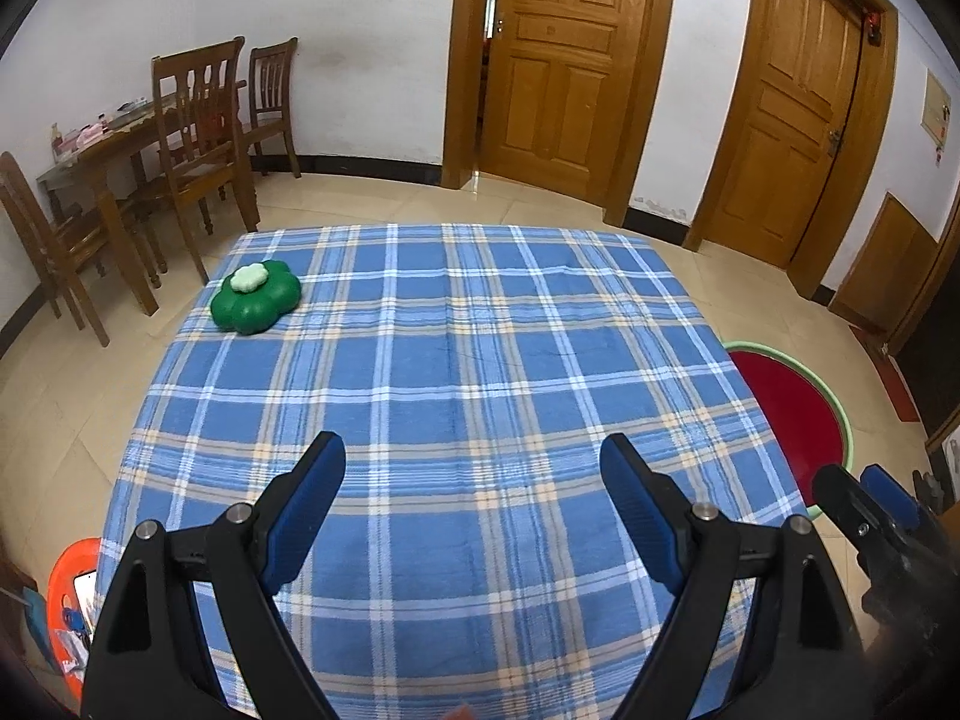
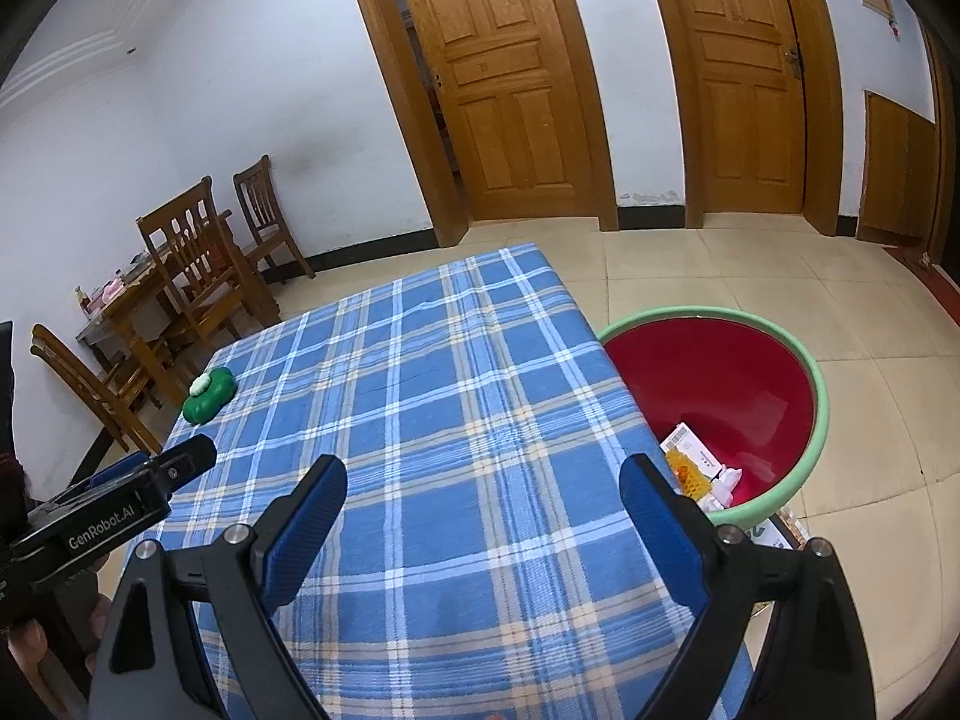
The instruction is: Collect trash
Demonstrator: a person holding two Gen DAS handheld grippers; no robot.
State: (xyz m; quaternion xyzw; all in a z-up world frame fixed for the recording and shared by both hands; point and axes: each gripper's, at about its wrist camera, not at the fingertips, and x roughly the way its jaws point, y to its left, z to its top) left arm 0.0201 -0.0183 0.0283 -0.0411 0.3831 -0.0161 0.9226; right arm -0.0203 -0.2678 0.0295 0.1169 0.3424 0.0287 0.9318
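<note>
Trash [image 2: 699, 471] lies in the red basin [image 2: 819, 384] right of the plaid bench [image 2: 450, 420] — left gripper [image 1: 474, 468] and right gripper [image 2: 483, 486] both spread, holding nothing.

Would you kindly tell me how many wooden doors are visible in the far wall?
2: one door stands ajar behind the table, another is shut further right. Others may lie outside view.
</note>
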